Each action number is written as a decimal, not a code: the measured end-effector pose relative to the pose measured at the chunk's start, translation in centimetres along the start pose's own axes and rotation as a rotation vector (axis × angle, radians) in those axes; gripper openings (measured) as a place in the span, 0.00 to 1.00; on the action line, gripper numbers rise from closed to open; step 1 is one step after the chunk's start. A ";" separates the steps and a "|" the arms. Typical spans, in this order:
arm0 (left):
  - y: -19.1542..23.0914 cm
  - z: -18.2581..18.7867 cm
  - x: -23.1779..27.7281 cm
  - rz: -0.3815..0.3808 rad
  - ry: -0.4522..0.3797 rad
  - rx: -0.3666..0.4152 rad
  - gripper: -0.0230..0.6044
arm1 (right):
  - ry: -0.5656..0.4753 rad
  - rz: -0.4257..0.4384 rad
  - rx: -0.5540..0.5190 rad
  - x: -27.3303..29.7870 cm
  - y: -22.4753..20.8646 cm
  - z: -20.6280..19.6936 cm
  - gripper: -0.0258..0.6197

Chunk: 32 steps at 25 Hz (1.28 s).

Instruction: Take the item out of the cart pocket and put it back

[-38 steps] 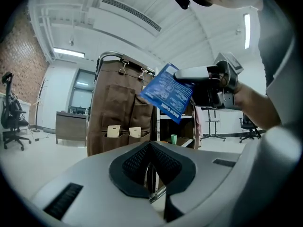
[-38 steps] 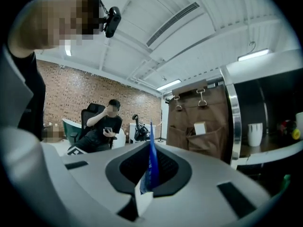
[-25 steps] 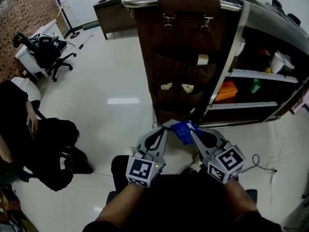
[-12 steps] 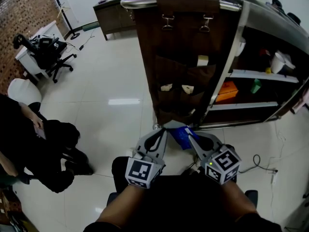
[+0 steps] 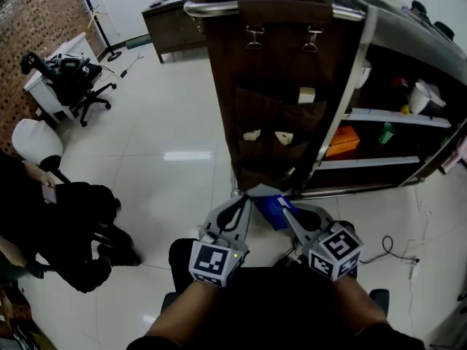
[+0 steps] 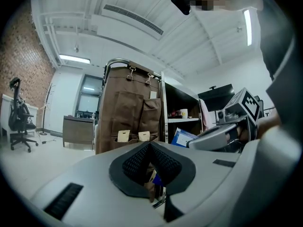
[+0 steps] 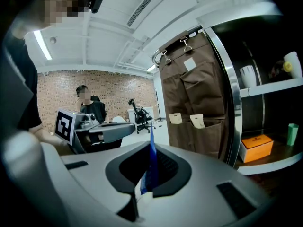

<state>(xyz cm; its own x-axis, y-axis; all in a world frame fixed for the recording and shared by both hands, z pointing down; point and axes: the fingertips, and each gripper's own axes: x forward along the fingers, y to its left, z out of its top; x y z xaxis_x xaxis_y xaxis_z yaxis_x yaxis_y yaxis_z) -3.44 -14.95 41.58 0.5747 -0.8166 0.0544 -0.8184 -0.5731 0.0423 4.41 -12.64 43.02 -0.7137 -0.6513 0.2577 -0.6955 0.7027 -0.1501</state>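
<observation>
Packet (image 7: 151,161) pinched, pocket ahead

Right gripper (image 5: 285,212) has its fingers (image 7: 174,168) closed on the blue packet, held edge-on with its long axis rising out of the grip. Left gripper (image 5: 245,200) sits just beside it, fingers together, holding nothing. The cart pocket (image 5: 270,155) hangs forward and above, well apart, likely the right gripper's reach

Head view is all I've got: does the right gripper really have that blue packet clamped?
Observer: Yes. In the right gripper view, the right gripper has its jaws shut on the packet, seen edge-on, with its top sticking up past the tips.
Operator: Left one on it too?
Observer: No. In its own view the left gripper has its jaws together with nothing pinched at the tips, and the packet sits off to their right.
</observation>
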 end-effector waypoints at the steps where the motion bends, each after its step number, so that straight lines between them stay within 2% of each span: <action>1: 0.0 0.0 0.0 -0.001 0.001 -0.001 0.04 | -0.001 0.001 0.001 0.0 0.0 0.0 0.06; 32: -0.1 0.0 0.1 -0.004 0.006 -0.006 0.04 | 0.001 0.013 0.012 0.2 0.1 0.1 0.06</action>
<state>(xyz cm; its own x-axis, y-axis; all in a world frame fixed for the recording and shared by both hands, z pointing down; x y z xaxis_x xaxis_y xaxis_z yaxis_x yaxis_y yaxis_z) -3.26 -15.01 41.61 0.5776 -0.8141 0.0604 -0.8163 -0.5756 0.0484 4.22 -12.71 42.96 -0.7229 -0.6415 0.2567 -0.6867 0.7080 -0.1649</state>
